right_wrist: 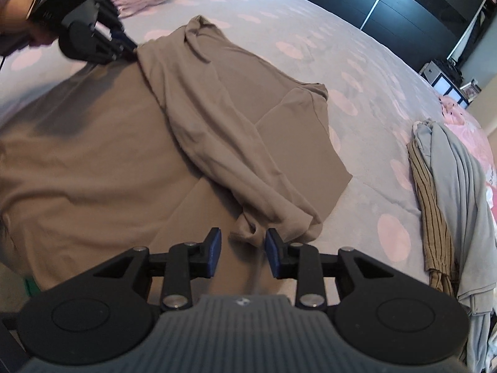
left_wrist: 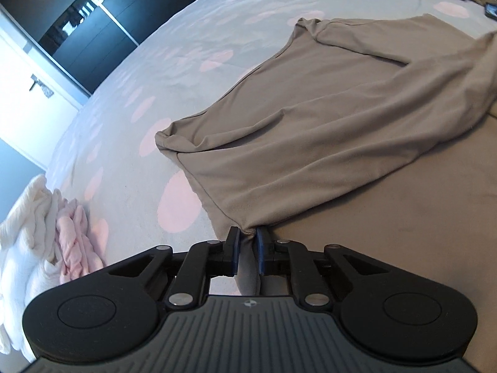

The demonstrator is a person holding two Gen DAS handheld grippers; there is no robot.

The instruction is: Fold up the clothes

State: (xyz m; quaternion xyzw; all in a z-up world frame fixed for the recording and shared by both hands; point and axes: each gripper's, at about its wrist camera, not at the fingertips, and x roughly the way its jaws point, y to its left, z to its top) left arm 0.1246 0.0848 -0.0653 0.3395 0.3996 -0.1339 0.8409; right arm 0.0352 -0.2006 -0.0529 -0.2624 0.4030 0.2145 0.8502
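Observation:
A taupe long-sleeved top (left_wrist: 326, 115) lies spread on the bed, its far half folded over toward me; it also shows in the right wrist view (right_wrist: 236, 118). My left gripper (left_wrist: 248, 233) is shut on the top's hem edge, which bunches between its blue pads. The left gripper also shows in the right wrist view (right_wrist: 132, 48), at the top's far left corner. My right gripper (right_wrist: 243, 242) is open, its jaws on either side of the crumpled sleeve cuff (right_wrist: 248, 231), not pinching it.
The bed cover (left_wrist: 130, 99) is grey with pink dots. White and pink folded clothes (left_wrist: 40, 223) lie at the left. A striped and a grey garment (right_wrist: 447, 199) lie in a pile at the right. Dark wardrobe doors (right_wrist: 403, 3) stand beyond the bed.

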